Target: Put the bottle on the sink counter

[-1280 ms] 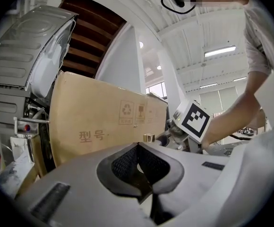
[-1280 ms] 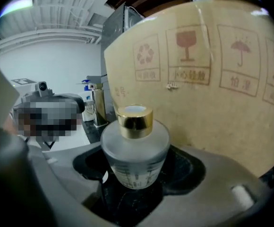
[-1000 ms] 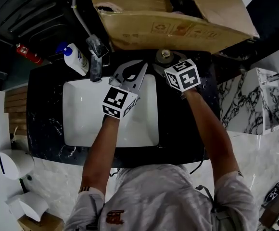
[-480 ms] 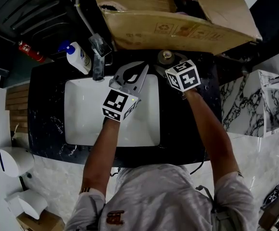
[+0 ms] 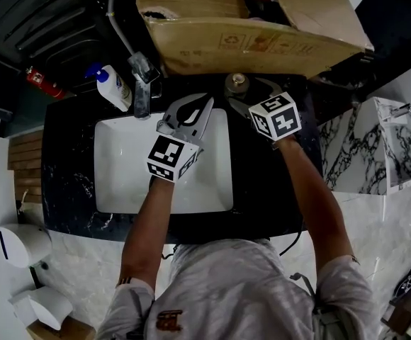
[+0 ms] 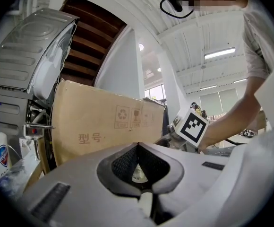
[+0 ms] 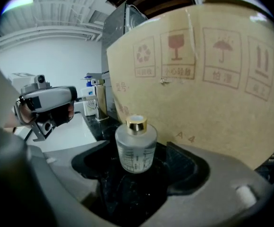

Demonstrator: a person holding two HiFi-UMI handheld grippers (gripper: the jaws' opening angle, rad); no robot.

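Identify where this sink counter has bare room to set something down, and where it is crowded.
Bare: the black marble counter left of the white rectangular basin, and right of it beside the forearm. Crowded: the rear edge, with white pump soap bottle, chrome faucet and frosted gold-capped glass bottle before the brown cardboard box.

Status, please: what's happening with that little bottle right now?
Right gripper jaws opening, clear of frosted glass bottle with gold cap between them. Bottle upright on black counter. Left gripper shut, empty. Brown cardboard box close behind.
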